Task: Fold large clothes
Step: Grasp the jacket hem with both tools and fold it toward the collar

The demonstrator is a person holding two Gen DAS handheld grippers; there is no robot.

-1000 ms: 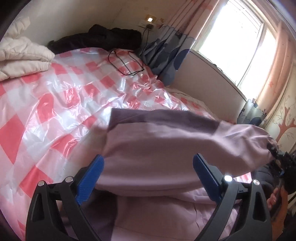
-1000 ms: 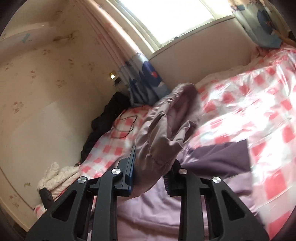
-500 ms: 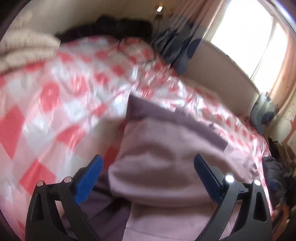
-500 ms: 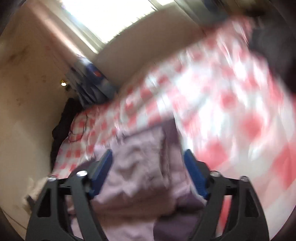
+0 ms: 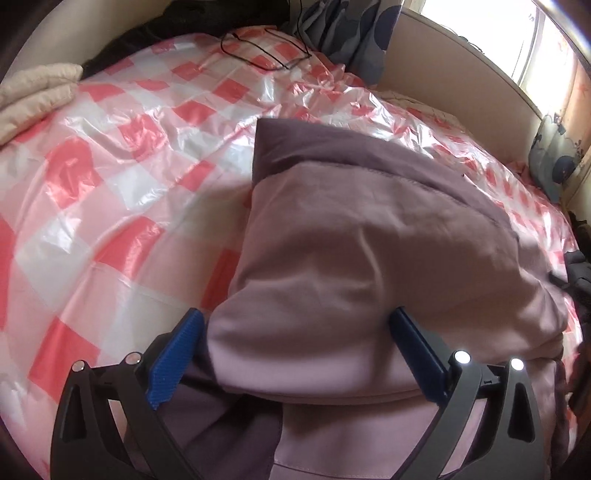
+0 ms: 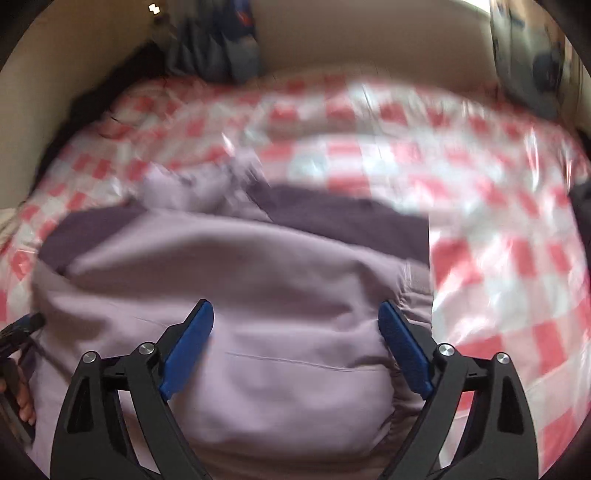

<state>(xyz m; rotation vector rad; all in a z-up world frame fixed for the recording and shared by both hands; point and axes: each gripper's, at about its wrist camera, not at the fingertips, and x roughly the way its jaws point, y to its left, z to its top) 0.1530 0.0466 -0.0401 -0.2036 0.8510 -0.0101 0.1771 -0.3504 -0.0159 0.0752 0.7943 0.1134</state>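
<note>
A large lilac garment with a dark purple band lies partly folded on the bed's red-and-white checked plastic sheet. My left gripper is open, its blue pads either side of a bulging fold of the garment. In the right wrist view the garment fills the foreground, with a sleeve laid across its top. My right gripper is open and empty just above the cloth. The right view is motion-blurred.
A cream quilt lies at the bed's far left. A black cable lies on the sheet near the blue patterned curtain. Dark clothes are piled along the wall. A beige wall ledge borders the bed.
My right gripper let go of the sleeve it was holding up; the sleeve now lies on the garment. Both cameras have tilted down closer to the cloth.
</note>
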